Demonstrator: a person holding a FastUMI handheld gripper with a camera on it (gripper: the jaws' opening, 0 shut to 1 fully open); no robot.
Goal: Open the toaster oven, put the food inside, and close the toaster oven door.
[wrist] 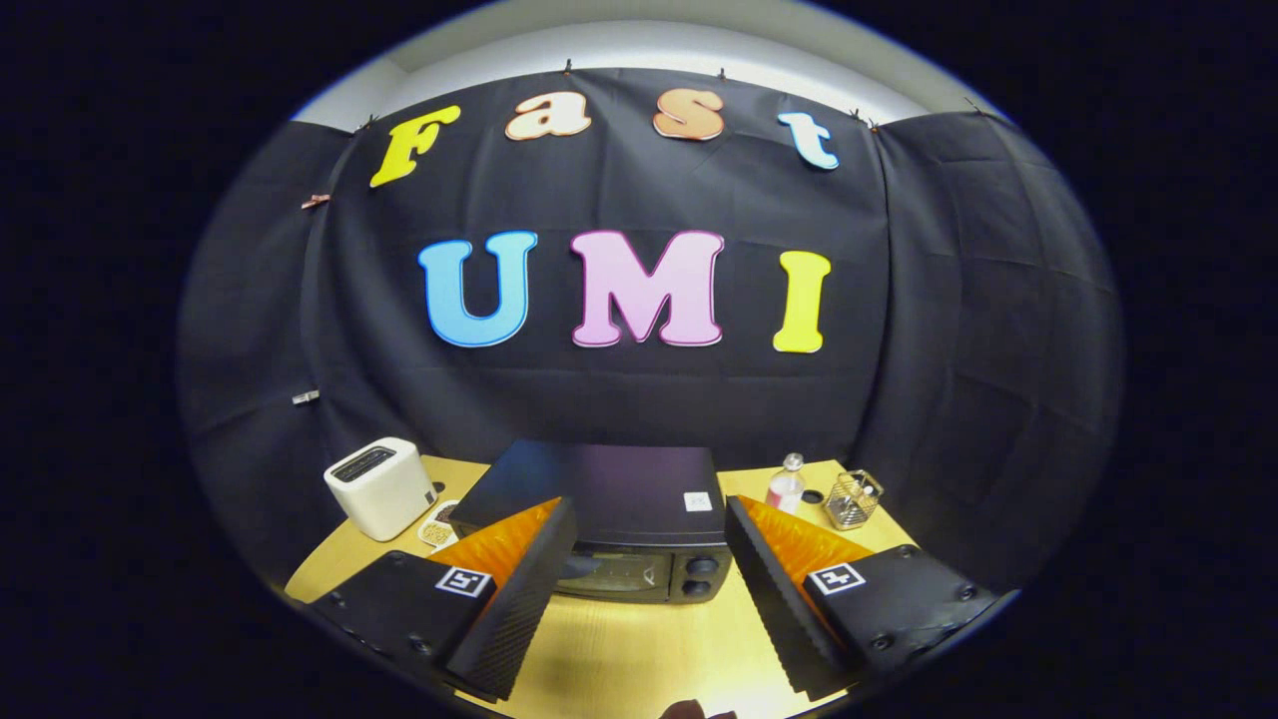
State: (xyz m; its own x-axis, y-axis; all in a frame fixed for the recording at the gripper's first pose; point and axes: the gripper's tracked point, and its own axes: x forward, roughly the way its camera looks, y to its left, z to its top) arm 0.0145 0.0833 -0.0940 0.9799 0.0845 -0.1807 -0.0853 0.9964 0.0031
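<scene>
While fingers (649, 589) spread apart holding nothing, left one hides toaster oven (619, 529) door edge

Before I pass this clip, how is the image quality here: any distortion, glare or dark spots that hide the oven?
In the gripper view, fisheye distortion bows the table edges and the cloth wall; the toaster oven is sharp, but its door glass is dim; a soft sheen lies on its top; the open gripper partly covers the oven front; the white toaster and bottle are evenly lit.
</scene>
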